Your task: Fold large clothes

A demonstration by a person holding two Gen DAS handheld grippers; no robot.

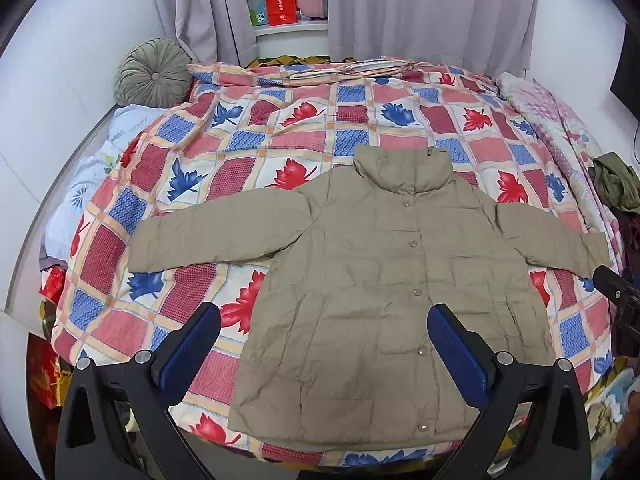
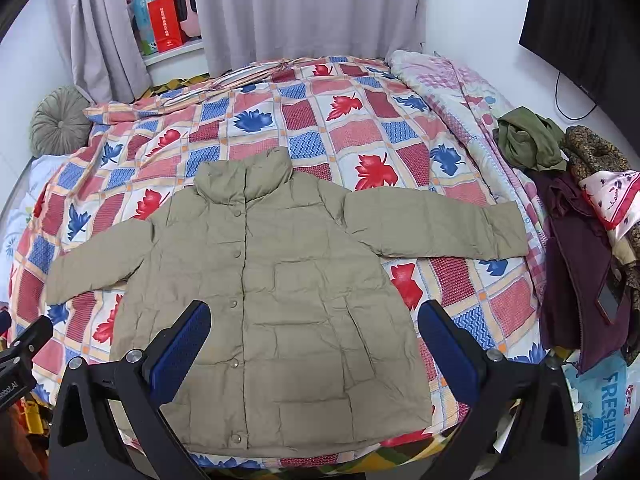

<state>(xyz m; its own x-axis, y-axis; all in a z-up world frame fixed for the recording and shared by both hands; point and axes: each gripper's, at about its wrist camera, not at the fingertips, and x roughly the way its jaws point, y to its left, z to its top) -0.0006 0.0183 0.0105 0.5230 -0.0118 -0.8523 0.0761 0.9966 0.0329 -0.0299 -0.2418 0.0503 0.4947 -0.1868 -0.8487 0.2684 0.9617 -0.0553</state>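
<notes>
A khaki padded jacket [image 1: 372, 280] lies flat on the bed, front up, buttoned, collar away from me, both sleeves spread out sideways. It also shows in the right wrist view [image 2: 288, 288]. My left gripper [image 1: 324, 320] is open and empty, held above the jacket's lower left part. My right gripper [image 2: 314, 318] is open and empty, held above the jacket's lower half. The right gripper's body shows at the right edge of the left wrist view [image 1: 618, 292]; the left one shows at the left edge of the right wrist view [image 2: 24, 344].
The bed has a red, blue and white leaf-patterned quilt [image 1: 248, 140]. A round green cushion [image 1: 154, 74] lies at the far left. A pile of clothes [image 2: 568, 208] lies on the right side. Curtains [image 1: 420, 8] hang behind the bed.
</notes>
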